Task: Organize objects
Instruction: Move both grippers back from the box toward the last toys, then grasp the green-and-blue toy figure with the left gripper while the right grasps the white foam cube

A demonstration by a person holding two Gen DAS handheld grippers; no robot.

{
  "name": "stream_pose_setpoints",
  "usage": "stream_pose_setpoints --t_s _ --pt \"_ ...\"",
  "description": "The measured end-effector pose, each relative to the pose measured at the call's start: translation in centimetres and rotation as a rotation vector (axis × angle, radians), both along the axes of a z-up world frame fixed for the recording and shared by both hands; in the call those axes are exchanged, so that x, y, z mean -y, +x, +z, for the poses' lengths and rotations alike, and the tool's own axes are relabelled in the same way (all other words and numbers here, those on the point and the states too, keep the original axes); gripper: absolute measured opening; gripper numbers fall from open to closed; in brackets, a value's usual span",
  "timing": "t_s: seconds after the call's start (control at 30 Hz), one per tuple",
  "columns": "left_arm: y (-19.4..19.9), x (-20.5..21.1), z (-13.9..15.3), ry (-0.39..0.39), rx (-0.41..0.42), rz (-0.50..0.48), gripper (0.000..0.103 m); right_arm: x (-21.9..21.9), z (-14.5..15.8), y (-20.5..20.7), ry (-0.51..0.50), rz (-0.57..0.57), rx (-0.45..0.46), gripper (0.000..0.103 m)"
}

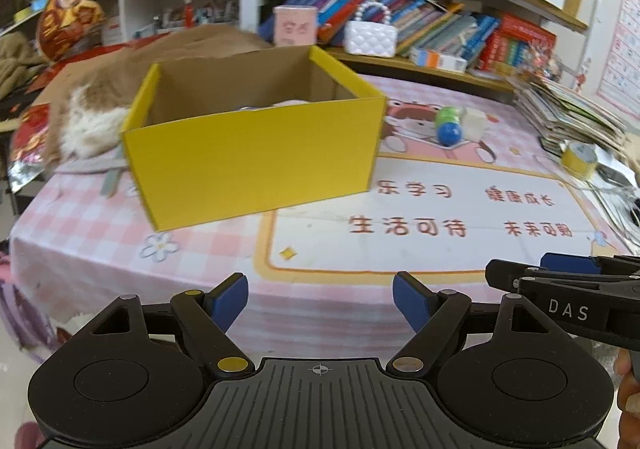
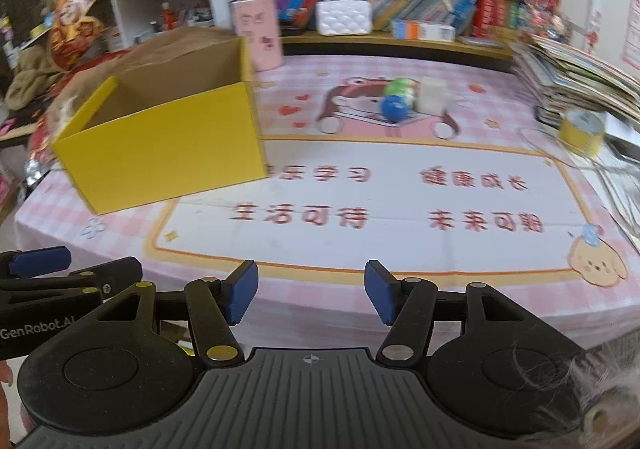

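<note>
Tongs: your left tongs [image 1: 320, 305] gape wide, right tongs [image 2: 311, 297] narrower, both empty | Goal: yellow box [image 1: 252, 153] on the bench [image 1: 80, 233], something pale inside | Left: blue ball [image 1: 449, 132], green toy [image 1: 447, 115], white block [image 1: 474, 123] sit beyond, unsorted.
</note>
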State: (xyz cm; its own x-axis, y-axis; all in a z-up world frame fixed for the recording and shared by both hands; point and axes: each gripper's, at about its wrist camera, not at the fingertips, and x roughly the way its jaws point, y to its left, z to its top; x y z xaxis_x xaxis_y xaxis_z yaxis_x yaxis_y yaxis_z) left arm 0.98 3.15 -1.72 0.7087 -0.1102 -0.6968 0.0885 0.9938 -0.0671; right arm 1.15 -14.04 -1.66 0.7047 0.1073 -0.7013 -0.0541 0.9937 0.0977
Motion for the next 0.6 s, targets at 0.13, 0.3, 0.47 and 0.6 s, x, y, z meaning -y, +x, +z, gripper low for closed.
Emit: stream_pose_setpoints --t_s 0.13,0.3,0.47,0.6 --pt "1.0 1.5 -0.1 -0.001 -0.006 -0.036 0.082 1.9 -0.2 0.3 -0.002 -0.051 -0.007 0.056" --pt "2.7 3.7 -0.1 0.003 -0.008 -0.093 0.082 4.3 -0.3 1.0 -0.001 -0.11 -0.015 0.056" --pt "4.4 5.9 -0.3 0.006 -0.017 -0.144 0.082 6.5 -0.3 1.9 0.002 -0.162 -0.015 0.057" --pt "5.7 7.5 -0.3 0.015 -0.021 -0.172 0.082 8.1 -0.5 2.9 0.011 -0.193 -0.023 0.057"
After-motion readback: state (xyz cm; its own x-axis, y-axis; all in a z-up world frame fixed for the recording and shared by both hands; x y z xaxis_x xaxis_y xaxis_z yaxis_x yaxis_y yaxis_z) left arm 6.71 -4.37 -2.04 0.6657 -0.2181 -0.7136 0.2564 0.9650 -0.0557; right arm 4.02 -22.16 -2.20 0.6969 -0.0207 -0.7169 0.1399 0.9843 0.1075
